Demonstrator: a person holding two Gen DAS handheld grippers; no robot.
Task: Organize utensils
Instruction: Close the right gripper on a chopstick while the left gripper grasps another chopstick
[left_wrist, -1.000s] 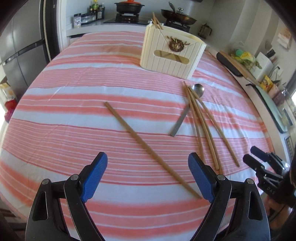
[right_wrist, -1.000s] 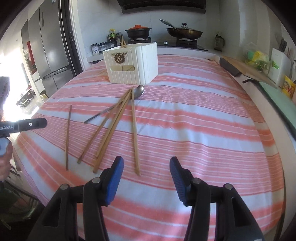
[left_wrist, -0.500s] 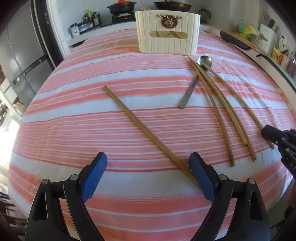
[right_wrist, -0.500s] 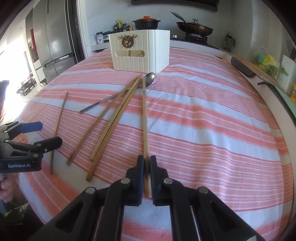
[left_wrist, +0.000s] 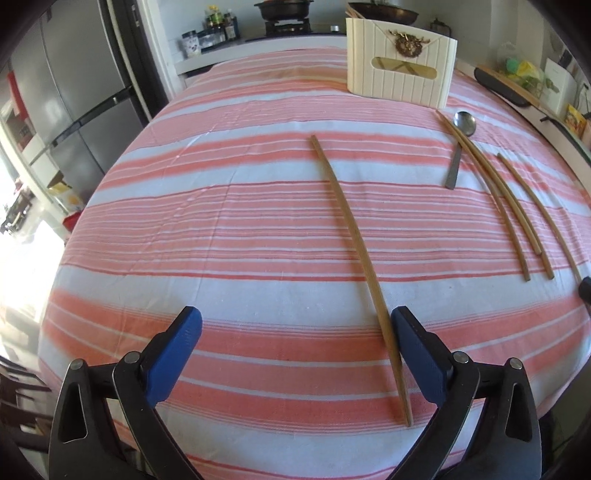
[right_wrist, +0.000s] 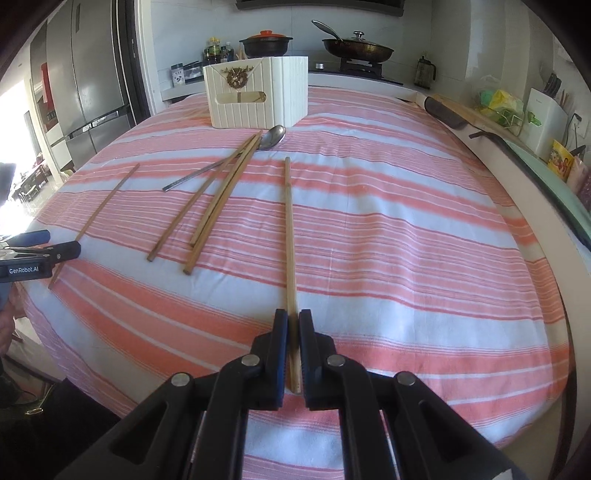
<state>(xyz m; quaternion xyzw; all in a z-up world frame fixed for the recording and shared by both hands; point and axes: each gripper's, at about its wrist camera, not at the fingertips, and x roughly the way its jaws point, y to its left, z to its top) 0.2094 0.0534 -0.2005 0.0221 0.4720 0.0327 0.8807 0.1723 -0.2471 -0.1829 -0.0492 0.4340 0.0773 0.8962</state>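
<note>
My right gripper (right_wrist: 293, 325) is shut on the near end of a wooden chopstick (right_wrist: 290, 236) that points toward the white utensil holder (right_wrist: 255, 99). My left gripper (left_wrist: 295, 332) is over the striped cloth with its jaws opening wide. A lone chopstick (left_wrist: 351, 229) lies between them, close against the right blue pad (left_wrist: 413, 343), and nothing presses on it. Three more chopsticks (right_wrist: 218, 206) and a metal spoon (right_wrist: 273, 136) lie in front of the holder. The holder (left_wrist: 400, 79) has chopsticks inside it.
The table has a pink and white striped cloth (left_wrist: 221, 221). Behind it is a counter with a stove, a pot (right_wrist: 266, 40) and a pan (right_wrist: 354, 46). A fridge (right_wrist: 92, 81) stands to the left. A cutting board and bags sit along the right edge.
My right gripper shut on one chopstick and drew it out of the pile. My left gripper moved in over the lone chopstick, which now lies beside its right pad, and its jaws spread wider.
</note>
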